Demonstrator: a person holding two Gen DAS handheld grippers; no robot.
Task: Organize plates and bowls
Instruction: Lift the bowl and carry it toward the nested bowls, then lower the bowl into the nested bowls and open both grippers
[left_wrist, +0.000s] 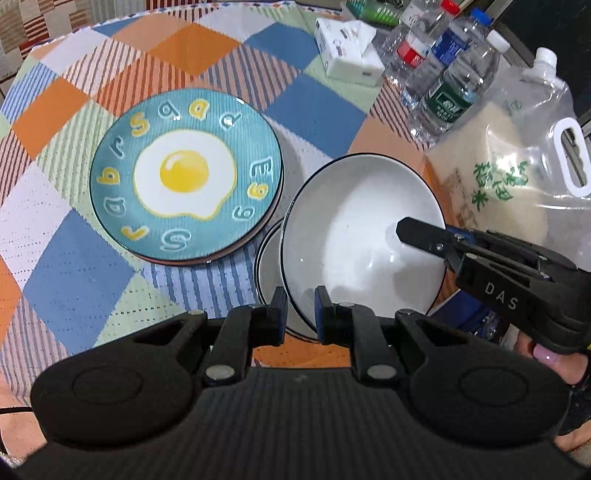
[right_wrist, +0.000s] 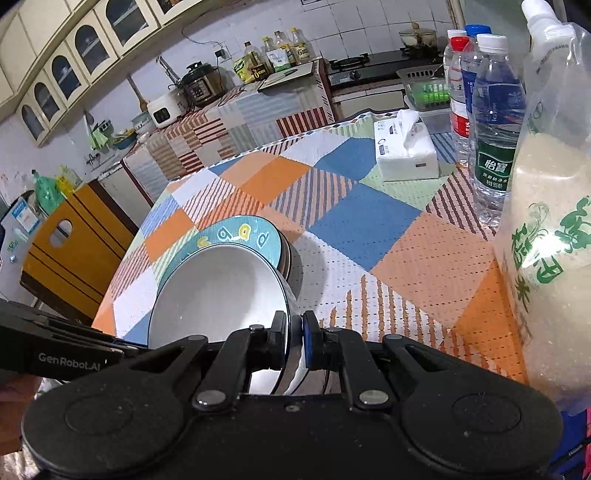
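The right gripper (right_wrist: 294, 345) has its jaws pinching the rim of a white bowl (left_wrist: 364, 236), held tilted above a second bowl (left_wrist: 266, 266) on the counter (left_wrist: 74, 266). The left gripper (left_wrist: 301, 317) has its jaws spread on either side of the tilted bowl's near rim, whether touching I cannot tell. Beyond its left jaw sits the egg plate (left_wrist: 186, 173) on a stack.

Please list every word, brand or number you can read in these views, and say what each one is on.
"DAS": on the right gripper.
"GenRobot.AI": on the left gripper.
"Egg" and loose letters: around the egg plate.
"6": on an oil bottle.
Green characters on the rice bag and the water bottle labels: not legible to me.
Tissue box print: too small.
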